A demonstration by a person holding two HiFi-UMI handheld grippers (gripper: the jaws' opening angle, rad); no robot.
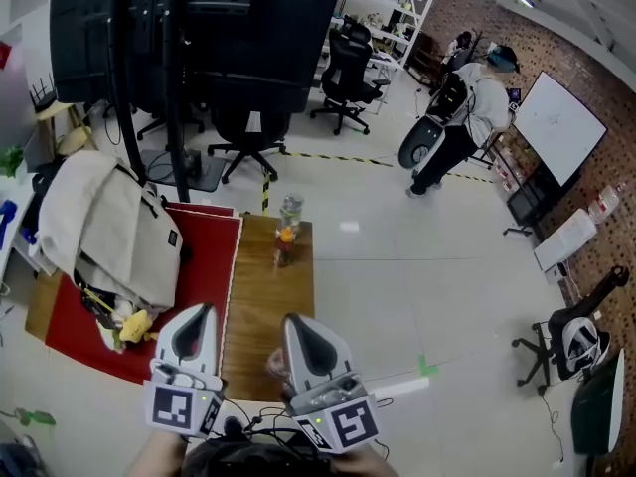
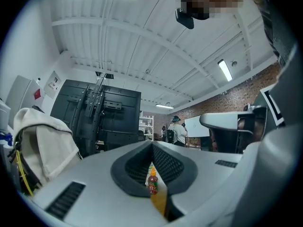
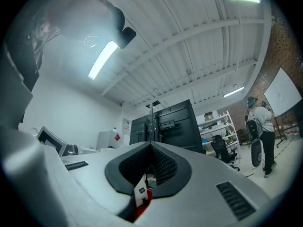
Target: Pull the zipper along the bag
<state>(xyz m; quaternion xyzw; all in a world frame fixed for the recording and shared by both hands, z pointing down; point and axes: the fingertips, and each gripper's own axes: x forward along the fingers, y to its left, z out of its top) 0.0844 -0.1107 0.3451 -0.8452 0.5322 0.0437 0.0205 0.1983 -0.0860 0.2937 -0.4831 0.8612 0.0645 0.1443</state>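
A beige bag lies on a red mat at the left of the table, its near end gaping, with yellow things showing inside. I cannot make out the zipper pull. My left gripper is shut and empty, just right of the bag's near end and apart from it. My right gripper is also shut and empty, over the wooden table. In the left gripper view the closed jaws point level, with the bag at the left edge. In the right gripper view the closed jaws tilt up towards a black cabinet.
A clear bottle and a small sauce bottle stand at the table's far end; the sauce bottle shows past the left jaws. Behind stand a black cabinet and office chairs. A person bends over a scooter at the far right.
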